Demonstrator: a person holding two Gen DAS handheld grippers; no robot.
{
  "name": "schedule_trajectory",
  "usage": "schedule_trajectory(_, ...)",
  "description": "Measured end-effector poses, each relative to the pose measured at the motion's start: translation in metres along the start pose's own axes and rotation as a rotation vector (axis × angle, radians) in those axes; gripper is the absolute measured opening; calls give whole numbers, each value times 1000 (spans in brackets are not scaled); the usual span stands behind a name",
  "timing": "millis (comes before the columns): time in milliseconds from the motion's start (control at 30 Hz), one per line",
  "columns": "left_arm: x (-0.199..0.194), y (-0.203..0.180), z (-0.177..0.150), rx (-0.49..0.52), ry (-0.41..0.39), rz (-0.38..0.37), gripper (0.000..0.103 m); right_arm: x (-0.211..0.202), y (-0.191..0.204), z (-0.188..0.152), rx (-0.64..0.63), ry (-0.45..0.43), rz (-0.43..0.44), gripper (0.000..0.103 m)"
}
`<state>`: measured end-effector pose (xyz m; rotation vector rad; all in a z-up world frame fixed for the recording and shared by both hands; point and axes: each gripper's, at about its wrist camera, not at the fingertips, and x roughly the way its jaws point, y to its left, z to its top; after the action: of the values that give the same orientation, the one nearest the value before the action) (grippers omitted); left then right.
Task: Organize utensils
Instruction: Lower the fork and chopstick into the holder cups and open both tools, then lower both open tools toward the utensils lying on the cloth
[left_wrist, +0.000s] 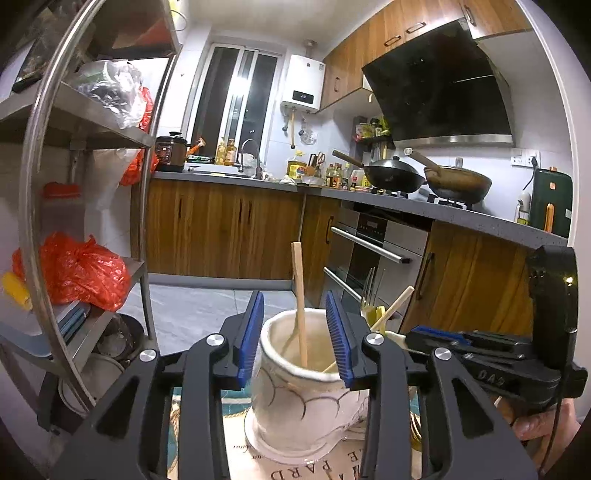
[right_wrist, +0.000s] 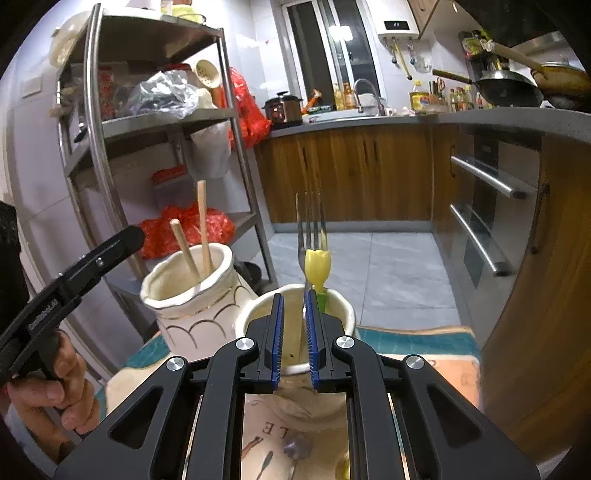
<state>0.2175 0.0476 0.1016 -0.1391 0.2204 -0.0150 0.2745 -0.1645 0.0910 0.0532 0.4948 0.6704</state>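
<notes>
Two cream ceramic jars side by side on table. Taller scalloped jar holds two light, stiff wooden sticks. Left claw apart, astride them. Right claw slightly apart, empty, over shorter jar beside scalloped jar; it holds slippery metal fork: grip neck.

The water heater on the far wall shows "23" on its small dark display. The printed mat under the jars carries large serif capitals, seen upside down in the left wrist view: roughly "PARD", partly hidden. The right wrist view shows "LE".
</notes>
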Motion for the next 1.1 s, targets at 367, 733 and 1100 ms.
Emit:
schedule_trajectory(367,-15,2,-21,6,68,7,38,-31,-24,-20,73,12,-17,15)
schedule_trajectory(733,-24,12,-65,-27,226,17,38,-50,-29,-45,74,78,-34,15)
schedule_trajectory(1100,-29,9,-108,2,387,28,38,-37,-39,-83,57,294,-49,16)
